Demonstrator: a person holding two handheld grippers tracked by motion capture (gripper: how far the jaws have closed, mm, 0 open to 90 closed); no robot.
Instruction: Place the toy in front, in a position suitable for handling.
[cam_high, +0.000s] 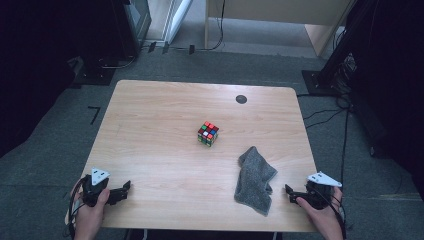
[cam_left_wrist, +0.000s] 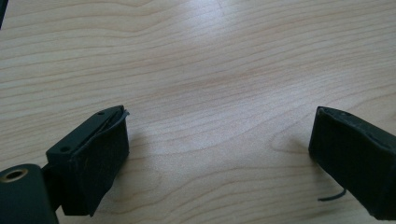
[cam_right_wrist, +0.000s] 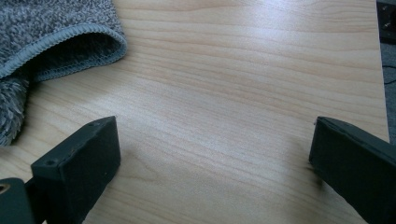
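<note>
Left gripper (cam_high: 125, 189) at the table's (cam_high: 150, 150) near-left corner, jaws wide, nothing between. Right gripper (cam_high: 290, 192) near-right, jaws wide, empty, just beside the crumpled grey towel (cam_high: 255, 179), cut off in its own view. Scrambled puzzle cube (cam_high: 208, 133) mid-table, well apart; far faces hidden.

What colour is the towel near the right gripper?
Grey towel, with a lighter stitched hem; clearest in the right gripper view.

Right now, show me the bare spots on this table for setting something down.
The left half is bare, from the cube to the left edge. The far strip beyond the cube is free too. It is tighter near the right front, where the grey cloth lies.
</note>
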